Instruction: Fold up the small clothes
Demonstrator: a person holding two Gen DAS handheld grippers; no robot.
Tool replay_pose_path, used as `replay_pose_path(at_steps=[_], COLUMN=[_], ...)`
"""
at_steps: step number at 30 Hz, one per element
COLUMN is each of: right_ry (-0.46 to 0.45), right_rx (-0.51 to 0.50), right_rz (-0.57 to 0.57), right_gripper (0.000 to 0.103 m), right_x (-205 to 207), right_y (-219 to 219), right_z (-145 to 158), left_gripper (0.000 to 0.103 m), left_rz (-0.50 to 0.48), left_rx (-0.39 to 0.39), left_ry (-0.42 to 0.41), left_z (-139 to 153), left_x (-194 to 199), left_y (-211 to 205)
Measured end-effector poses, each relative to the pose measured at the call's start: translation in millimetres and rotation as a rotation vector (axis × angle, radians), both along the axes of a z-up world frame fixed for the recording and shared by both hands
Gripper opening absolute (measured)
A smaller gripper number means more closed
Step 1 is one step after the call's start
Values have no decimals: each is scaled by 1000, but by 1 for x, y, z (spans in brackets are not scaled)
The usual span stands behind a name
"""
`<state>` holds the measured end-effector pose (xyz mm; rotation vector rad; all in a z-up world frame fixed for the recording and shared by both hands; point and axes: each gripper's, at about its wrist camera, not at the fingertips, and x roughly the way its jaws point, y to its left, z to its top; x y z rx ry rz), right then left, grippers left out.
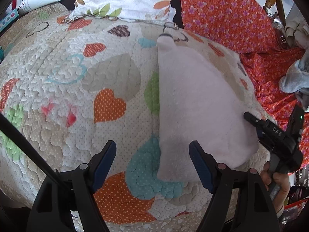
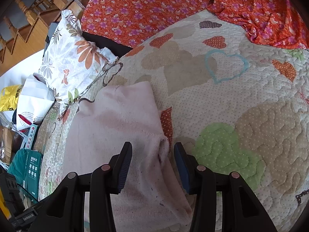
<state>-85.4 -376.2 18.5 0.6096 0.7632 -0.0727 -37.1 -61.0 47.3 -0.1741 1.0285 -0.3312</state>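
Pink fleece garment [image 1: 200, 104] lies flat on the heart-print quilt [image 1: 77, 89], long axis running away from the open left hand-held gripper [image 1: 152, 160], while the nearer right hand-held gripper [image 2: 152, 166], jaws parted, straddles its folded edge.

Both views are bright with soft, even daylight and no harsh glare. Shadows are faint: a grey smudge lies on the pale pink garment [image 1: 202, 104] between the finger tips in each view. Fisheye distortion bulges the heart-patterned quilt [image 1: 77, 81] and bends the edges, where black vignetted corners close in. Focus is fairly sharp centrally, softer toward the rim.
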Motion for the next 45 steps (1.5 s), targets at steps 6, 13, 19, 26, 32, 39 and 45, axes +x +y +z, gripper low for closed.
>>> replay_pose_path(at_steps=[6, 13, 19, 26, 32, 39, 45], right_ry=[2, 3, 9, 16, 19, 15, 12], right_rx=[-3, -6, -14, -3, 10, 25, 40], right_rz=[4, 11, 22, 24, 27, 34, 25], right_gripper=[50, 53, 54, 54, 54, 54, 57], right_x=[1, 3, 6, 9, 12, 14, 12], right_y=[1, 3, 7, 7, 7, 7, 5], right_z=[-1, -2, -3, -6, -7, -6, -6], left_gripper=[77, 79, 82, 83, 39, 34, 32], left_rz=[32, 10, -25, -74, -166, -187, -178], left_rx=[-25, -118, -185, -239, -113, -42, -36], left_ry=[5, 27, 75, 158, 127, 126, 111], left_z=[3, 0, -13, -35, -22, -12, -13], left_x=[9, 25, 50, 60, 53, 52, 48], left_y=[10, 12, -2, -26, -50, -49, -49])
